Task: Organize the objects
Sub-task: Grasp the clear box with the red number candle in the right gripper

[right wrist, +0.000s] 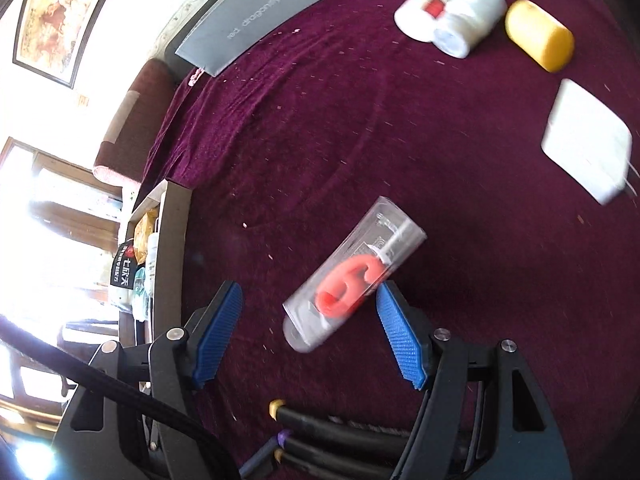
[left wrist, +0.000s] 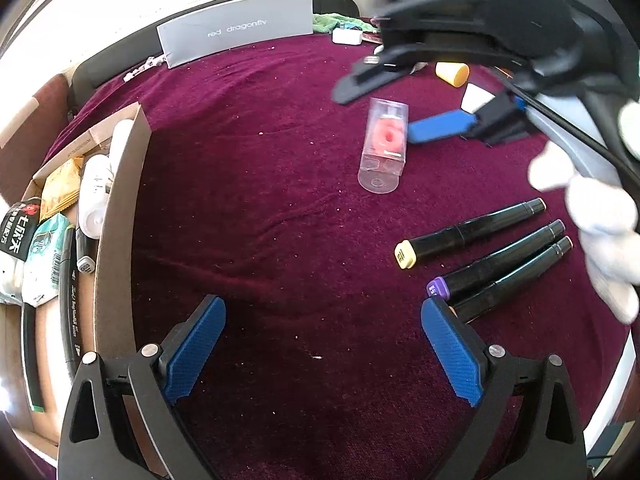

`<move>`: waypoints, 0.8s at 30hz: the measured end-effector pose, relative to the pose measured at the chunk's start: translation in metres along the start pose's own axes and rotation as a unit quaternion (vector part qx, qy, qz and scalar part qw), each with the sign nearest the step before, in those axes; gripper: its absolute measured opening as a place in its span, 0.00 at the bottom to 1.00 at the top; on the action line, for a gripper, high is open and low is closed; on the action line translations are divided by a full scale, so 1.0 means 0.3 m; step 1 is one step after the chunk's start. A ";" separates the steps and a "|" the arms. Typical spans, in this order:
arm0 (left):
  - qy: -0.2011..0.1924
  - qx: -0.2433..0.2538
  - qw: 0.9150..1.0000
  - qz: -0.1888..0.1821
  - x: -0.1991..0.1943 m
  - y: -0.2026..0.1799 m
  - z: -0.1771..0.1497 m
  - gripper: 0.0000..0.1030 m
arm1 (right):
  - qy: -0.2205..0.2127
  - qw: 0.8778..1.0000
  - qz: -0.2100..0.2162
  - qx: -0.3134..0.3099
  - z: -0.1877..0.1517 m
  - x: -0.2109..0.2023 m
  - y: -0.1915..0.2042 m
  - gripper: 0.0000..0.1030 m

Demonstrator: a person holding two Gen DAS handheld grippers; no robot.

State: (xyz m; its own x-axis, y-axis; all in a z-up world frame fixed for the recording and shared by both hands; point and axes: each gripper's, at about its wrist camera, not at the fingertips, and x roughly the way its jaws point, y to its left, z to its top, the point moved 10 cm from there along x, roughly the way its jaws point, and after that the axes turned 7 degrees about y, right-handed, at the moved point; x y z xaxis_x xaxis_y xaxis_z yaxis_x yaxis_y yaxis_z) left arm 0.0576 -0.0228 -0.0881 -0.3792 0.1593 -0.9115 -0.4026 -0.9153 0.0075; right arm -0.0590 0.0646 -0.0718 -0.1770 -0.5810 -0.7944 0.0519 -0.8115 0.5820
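Maroon velvet desk (left wrist: 280, 200), crumb-specked; framed picture (right wrist: 60, 12) on wall. Three markers (left wrist: 472, 232), one clear case (right wrist: 352, 276) mid-desk, two white bottles (right wrist: 468, 16). Left gripper (left wrist: 323, 344) jaws released, empty. Right gripper (right wrist: 310, 332) jaws released, flanking case.

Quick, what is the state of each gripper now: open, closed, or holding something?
Left gripper: open, nothing between its fingers.
Right gripper: open, not yet gripping the clear plastic package ahead of it.

Each hand-held gripper, the left gripper (left wrist: 322, 354) and the right gripper (right wrist: 310, 332), has a matte black plastic frame with round silver screws and ribbed blue finger pads (left wrist: 196, 350), a black cable (right wrist: 120, 392) trails past, and the hand (left wrist: 596, 232) wears a white knitted glove.
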 end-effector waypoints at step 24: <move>-0.028 0.013 0.996 -0.083 -0.115 -0.009 0.017 0.79 | -0.033 0.954 -0.245 -0.168 -0.058 -0.025 -0.004 0.24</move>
State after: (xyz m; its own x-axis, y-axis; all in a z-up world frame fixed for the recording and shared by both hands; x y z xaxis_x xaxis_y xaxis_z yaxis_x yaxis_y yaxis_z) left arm 0.0674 -0.0239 -0.0546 -0.3508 0.3290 -0.8767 -0.4857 -0.8644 -0.1301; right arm -0.0408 0.0688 -0.0695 -0.3219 -0.1308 -0.9377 0.2564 -0.9654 0.0467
